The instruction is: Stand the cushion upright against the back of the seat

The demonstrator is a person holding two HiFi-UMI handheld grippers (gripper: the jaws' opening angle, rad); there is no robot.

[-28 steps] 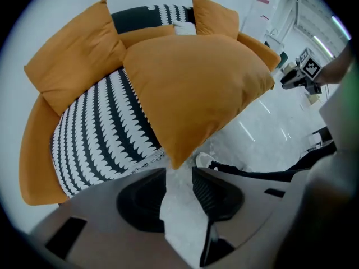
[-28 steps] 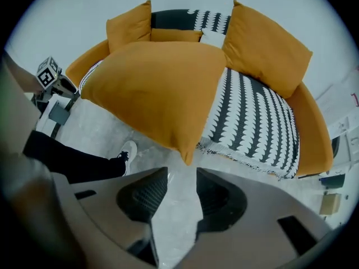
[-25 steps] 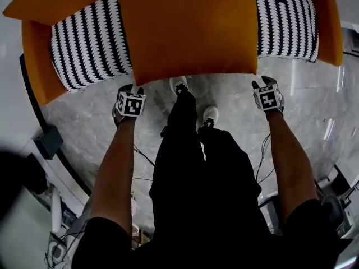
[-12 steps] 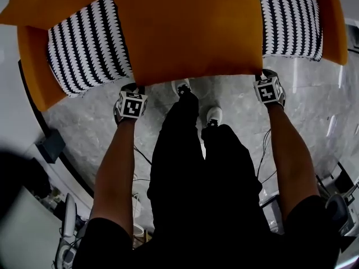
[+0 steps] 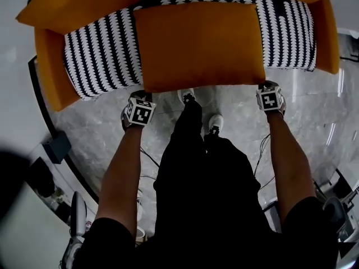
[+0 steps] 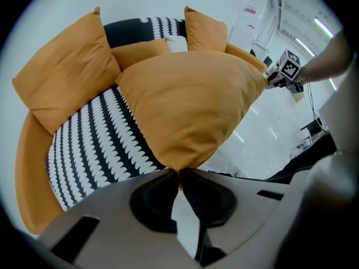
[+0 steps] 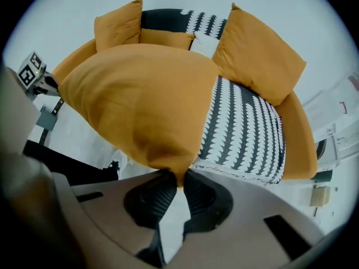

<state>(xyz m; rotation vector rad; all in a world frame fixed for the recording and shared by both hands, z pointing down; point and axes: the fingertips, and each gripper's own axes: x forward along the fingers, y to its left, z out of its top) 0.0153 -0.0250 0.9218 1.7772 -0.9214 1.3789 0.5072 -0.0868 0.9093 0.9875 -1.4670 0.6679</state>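
Striped seat (image 5: 101, 55) underneath, my left tongs (image 6: 179, 174) and right tongs (image 7: 180, 179) have just pinched shut on corners of the cushion (image 5: 199, 43), so thin fabric could slip free mid-tilt.

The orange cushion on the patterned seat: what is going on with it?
A person stands with a tool in each hand. The left tool and the right tool have just been closing, and each now pinches one near corner of the large orange fabric cushion. It lies on the black-and-white patterned seat, not yet upright.
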